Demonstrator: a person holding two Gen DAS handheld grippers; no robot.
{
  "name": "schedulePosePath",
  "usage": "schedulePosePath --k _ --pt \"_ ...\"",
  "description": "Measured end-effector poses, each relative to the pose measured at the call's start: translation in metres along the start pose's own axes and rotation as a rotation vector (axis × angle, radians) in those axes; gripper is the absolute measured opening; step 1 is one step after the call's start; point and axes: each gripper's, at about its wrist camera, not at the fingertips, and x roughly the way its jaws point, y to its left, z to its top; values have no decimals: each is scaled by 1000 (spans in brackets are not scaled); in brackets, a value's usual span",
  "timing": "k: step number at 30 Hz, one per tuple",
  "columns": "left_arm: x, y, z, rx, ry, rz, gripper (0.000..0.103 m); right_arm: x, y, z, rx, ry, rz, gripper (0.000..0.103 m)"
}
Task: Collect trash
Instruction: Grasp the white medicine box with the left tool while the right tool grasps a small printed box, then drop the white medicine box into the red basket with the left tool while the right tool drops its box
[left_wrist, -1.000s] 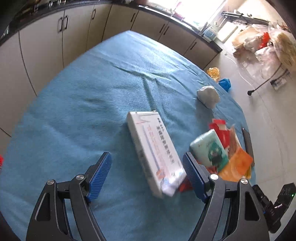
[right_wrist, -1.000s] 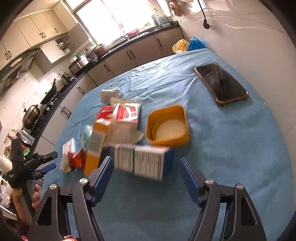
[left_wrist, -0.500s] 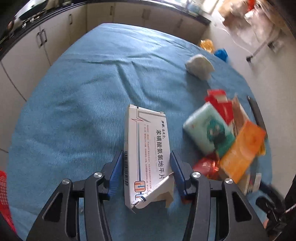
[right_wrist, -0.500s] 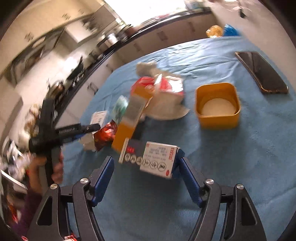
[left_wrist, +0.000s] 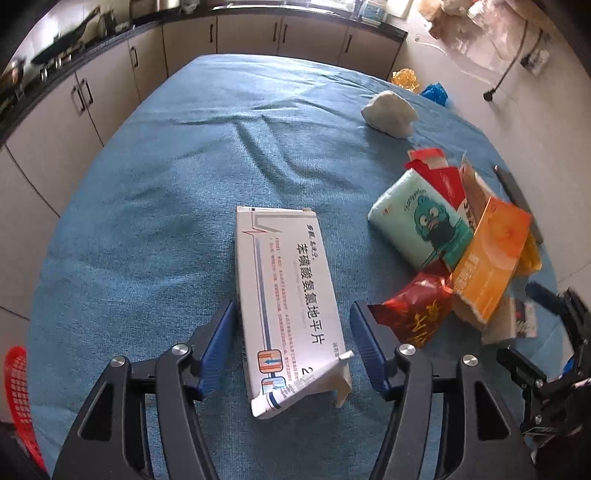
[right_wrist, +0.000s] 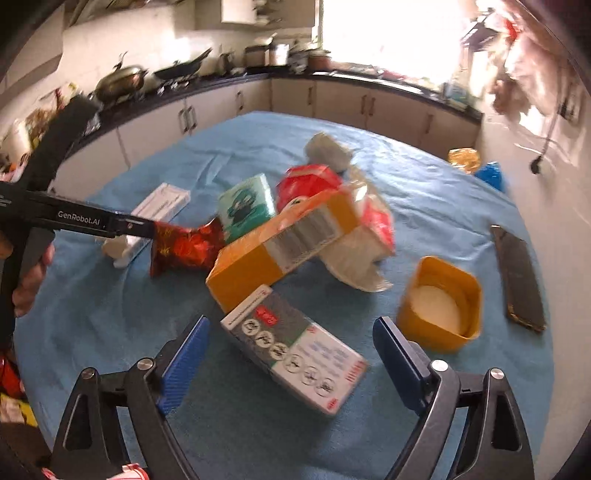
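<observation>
A white medicine box (left_wrist: 288, 295) lies on the blue tablecloth between the fingers of my left gripper (left_wrist: 293, 347); the jaws are open and stand a little off its sides. My right gripper (right_wrist: 291, 362) is open around a grey and white carton (right_wrist: 295, 347), not touching it. A heap of trash lies between them: an orange box (right_wrist: 280, 247), a teal tissue pack (left_wrist: 421, 225), a red foil wrapper (left_wrist: 417, 306), a red and white packet (right_wrist: 314, 181) and crumpled white paper (left_wrist: 388, 114). The left gripper also shows in the right wrist view (right_wrist: 110, 221).
A yellow tub (right_wrist: 443, 306) with white contents and a dark phone (right_wrist: 517, 273) lie right of the heap. A red mesh basket (left_wrist: 18, 398) shows at the table's near left edge. Kitchen cabinets (left_wrist: 92, 99) ring the table's far side.
My left gripper's jaws, close against the white box half a second ago, now stand wider. My right gripper swung left; the grey carton lies diagonally between its jaws.
</observation>
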Motion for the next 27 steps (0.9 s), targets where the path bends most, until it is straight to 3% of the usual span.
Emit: schedulePosePath --k 1,2,3,4,6,12,20,27 --pt "0 -2 -2 13 0 9 58 4 1 1 -8 7 3 89" --pt "-2 -3 -3 24 -2 15 55 6 3 1 -12 15 5 82" --pt "-4 -3 -6 29 2 -3 55 6 3 0 -6 21 12 68" --pt "-7 -2 -8 22 2 -27 54 7 3 -1 8 31 32 66" --pt "-15 1 -13 13 -15 -32 54 1 5 -5 35 33 59 37" --pt "-54 13 -38 -1 -94 -8 54 -19 15 -14 99 20 104 37" --pt "-126 48 -85 -71 -214 21 54 -59 45 -18 131 -60 147 37" --pt "-177 102 -139 -183 -309 146 55 -76 85 -12 118 -96 233 37"
